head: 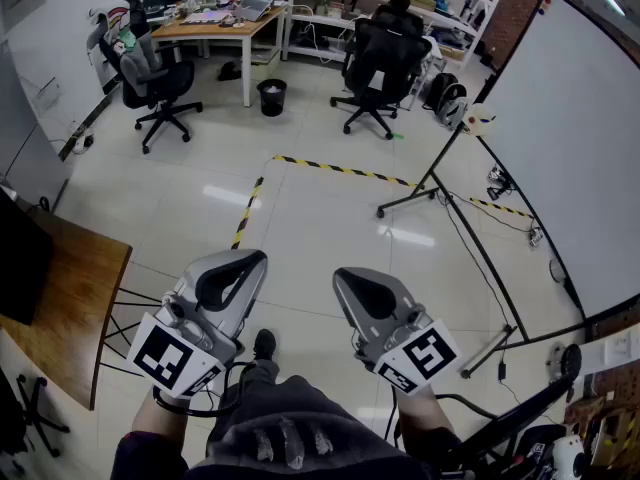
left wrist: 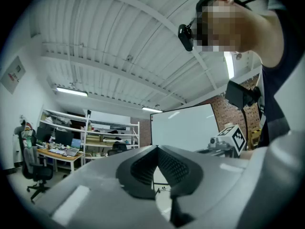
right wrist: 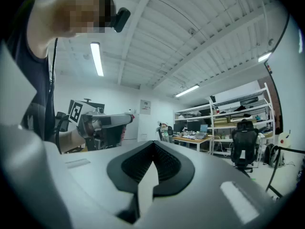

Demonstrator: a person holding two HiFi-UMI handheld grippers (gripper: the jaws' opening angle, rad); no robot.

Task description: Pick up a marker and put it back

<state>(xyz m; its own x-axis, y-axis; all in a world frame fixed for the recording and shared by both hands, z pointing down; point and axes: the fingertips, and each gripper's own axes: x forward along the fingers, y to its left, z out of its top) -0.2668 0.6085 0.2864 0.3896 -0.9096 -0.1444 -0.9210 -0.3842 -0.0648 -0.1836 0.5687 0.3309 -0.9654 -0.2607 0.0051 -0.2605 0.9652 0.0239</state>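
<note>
I can make out no marker in any view. A large whiteboard (head: 570, 148) on a wheeled stand fills the right of the head view, and it also shows ahead as the whiteboard (left wrist: 183, 128) in the left gripper view. A few small items sit along its lower edge, too small to tell what they are. My left gripper (head: 250, 258) and right gripper (head: 345, 273) are held side by side close to the person's body, over the floor. Both are empty, and the tips meet on my left gripper (left wrist: 156, 148) and on my right gripper (right wrist: 153, 142).
Black-and-yellow tape (head: 340, 169) marks the floor ahead. Beyond it are a desk with a laptop (head: 215, 18), two office chairs (head: 155, 83) (head: 380, 63) and a black bin (head: 271, 96). A wooden table (head: 70, 298) stands at the near left. The whiteboard stand's legs (head: 410, 203) reach across the floor.
</note>
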